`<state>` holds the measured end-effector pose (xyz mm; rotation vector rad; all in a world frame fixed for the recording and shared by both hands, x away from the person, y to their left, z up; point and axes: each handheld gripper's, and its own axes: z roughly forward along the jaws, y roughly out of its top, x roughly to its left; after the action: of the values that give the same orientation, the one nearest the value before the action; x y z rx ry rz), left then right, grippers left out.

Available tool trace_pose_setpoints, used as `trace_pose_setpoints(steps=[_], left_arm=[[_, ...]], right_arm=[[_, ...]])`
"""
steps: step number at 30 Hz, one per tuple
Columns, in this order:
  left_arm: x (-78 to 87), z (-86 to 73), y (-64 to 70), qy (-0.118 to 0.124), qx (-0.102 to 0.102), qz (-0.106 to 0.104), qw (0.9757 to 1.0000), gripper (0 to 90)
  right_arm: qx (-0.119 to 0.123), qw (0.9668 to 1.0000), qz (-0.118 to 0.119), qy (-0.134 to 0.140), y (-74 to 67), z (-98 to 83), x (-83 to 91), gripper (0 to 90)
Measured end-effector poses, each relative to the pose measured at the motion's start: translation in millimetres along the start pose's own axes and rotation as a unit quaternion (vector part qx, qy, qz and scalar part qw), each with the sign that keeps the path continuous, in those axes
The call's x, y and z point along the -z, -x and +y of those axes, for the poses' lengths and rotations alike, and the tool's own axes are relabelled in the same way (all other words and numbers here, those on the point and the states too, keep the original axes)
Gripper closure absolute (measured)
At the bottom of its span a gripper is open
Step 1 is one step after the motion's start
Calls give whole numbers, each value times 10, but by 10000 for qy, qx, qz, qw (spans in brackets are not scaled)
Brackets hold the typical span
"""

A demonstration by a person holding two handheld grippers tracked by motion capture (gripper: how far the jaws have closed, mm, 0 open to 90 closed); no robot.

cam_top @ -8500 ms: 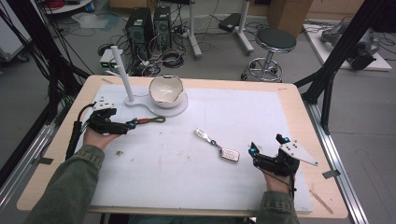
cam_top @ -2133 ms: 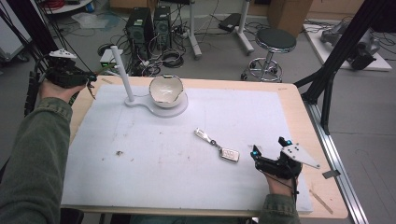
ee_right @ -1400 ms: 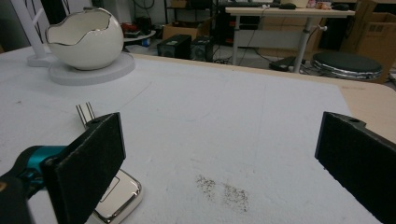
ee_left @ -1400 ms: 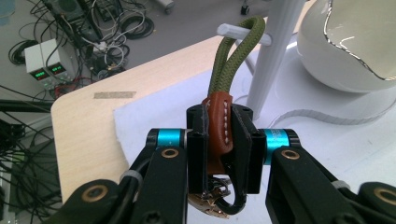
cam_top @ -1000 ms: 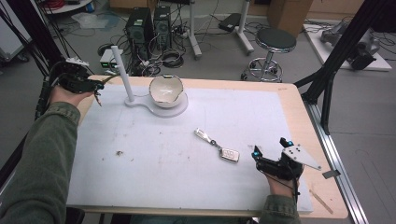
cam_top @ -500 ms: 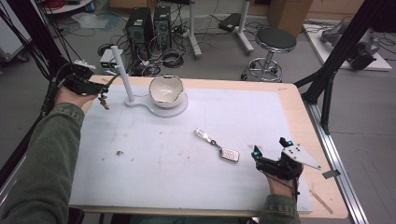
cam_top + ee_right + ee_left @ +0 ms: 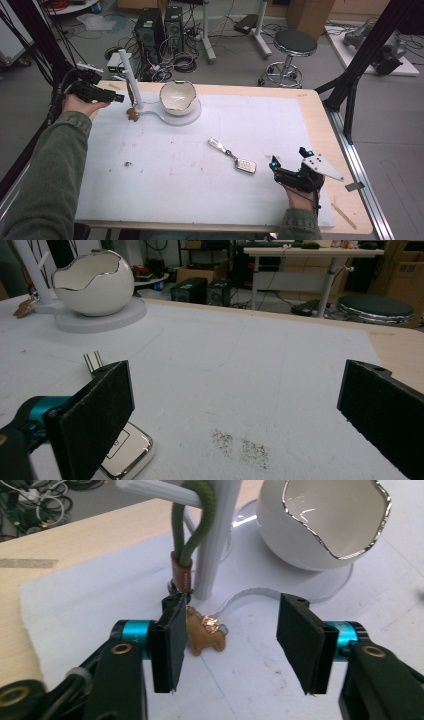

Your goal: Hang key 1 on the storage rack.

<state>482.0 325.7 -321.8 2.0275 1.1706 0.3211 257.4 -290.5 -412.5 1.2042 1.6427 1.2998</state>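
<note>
While the green keychain (image 7: pixel 192 535) hangs off the white stand (image 7: pixel 129 75) upper left, left gripper (image 7: pixel 240 642) and right gripper (image 7: pixel 235 405) both sit wide open.

The egg-shaped bowl (image 7: pixel 325 520) looks like glossy white ceramic with a shiny metallic rim. Beside the bowl, the ribbed white post (image 7: pixel 215 540) seems matt plastic; on it hangs a green cord loop (image 7: pixel 197 520) with a tan, leather-like charm (image 7: pixel 205 635). The tabletop (image 7: pixel 320 107) is pale wood under a matt white sheet (image 7: pixel 190 170), and the key fob (image 7: pixel 125 450) gleams like polished metal.
</note>
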Motion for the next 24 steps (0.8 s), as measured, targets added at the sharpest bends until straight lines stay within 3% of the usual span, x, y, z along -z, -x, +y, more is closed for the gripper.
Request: trace_pose_setpoints(steps=[5, 9, 13, 20, 24], left_arm=[[-23, 11, 89, -27, -39, -233, 9997, 367], [-32, 0, 176, -80, -160, -226, 9996, 285], [-30, -58, 210, 61, -89, -242, 9997, 232], [-63, -207, 228, -25, -29, -155, 9999, 154], [-70, -244, 274, -70, -84, 63, 9999, 46]], right_arm=[[-2, 10000, -3, 1, 2, 2, 0, 5], [-29, 10000, -6, 3, 1, 2, 3, 5], [-15, 10000, 1, 19, 4, 3, 2, 5], [-26, 10000, 4, 13, 10, 4, -4, 5], [-32, 10000, 17, 19, 4, 7, -11, 5]])
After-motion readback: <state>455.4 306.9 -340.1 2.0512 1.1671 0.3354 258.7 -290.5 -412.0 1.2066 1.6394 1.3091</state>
